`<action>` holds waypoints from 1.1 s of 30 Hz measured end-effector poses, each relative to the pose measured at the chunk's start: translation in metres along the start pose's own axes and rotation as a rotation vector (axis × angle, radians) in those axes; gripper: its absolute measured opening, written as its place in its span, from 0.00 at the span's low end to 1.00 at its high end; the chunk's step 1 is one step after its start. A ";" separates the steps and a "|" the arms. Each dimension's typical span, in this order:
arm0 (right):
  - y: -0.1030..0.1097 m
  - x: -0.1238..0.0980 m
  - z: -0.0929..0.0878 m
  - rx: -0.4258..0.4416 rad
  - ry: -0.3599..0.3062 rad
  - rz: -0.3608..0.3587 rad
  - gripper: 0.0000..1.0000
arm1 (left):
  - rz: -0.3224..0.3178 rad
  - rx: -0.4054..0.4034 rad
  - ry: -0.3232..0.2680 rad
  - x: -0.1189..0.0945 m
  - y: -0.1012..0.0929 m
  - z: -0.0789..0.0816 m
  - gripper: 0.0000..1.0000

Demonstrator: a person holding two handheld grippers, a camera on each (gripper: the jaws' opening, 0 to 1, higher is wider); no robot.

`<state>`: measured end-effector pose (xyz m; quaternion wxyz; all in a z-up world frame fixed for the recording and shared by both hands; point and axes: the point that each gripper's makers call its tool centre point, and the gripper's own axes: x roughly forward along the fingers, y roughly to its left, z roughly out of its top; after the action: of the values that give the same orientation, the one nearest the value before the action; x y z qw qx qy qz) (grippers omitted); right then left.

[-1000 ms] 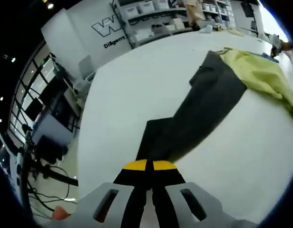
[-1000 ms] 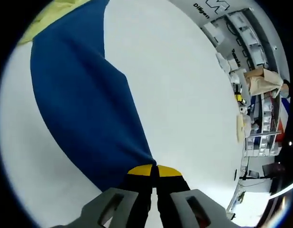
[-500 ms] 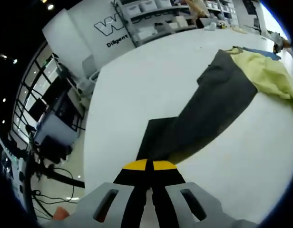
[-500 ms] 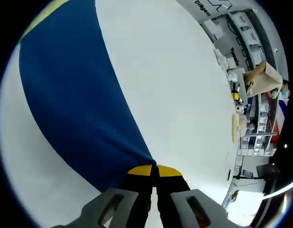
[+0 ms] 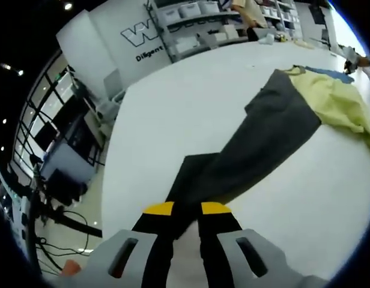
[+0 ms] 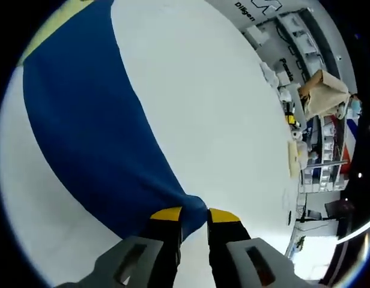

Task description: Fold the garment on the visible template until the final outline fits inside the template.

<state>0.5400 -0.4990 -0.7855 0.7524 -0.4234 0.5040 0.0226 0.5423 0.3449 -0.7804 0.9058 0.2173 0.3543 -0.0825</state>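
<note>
Dark grey garment (image 5: 257, 150) stretched long across white desk (image 5: 173, 108), far end meeting a yellow cloth (image 5: 335, 102). Left hand-held gripper (image 5: 186, 211) parted at its near corner. Right hand-held gripper (image 6: 193, 214) parted beside blue fabric (image 6: 89, 120). No template discernible. Folding looks early, mostly still ahead.

- The big white wall panel (image 5: 116, 45) behind the table in the left gripper view has a large outlined logo, looks like a "W", cut off by the grey shelving.
- Smaller dark lettering under it starts with "Diligent", the rest is hidden.
- Right gripper view: white wall strip (image 6: 242, 7) has the same lettering, too small to read.
</note>
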 end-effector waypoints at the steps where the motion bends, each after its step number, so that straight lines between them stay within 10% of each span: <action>1: -0.001 -0.002 0.000 0.003 -0.005 -0.002 0.10 | 0.001 -0.003 -0.004 -0.001 0.001 0.001 0.16; 33: 0.018 -0.095 0.068 -0.005 -0.260 -0.027 0.14 | -0.085 -0.033 -0.209 -0.053 -0.050 0.071 0.28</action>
<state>0.5356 -0.4050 -0.7141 0.8106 -0.4256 0.3964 0.0682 0.5308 0.2683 -0.7150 0.9369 0.1772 0.2684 -0.1371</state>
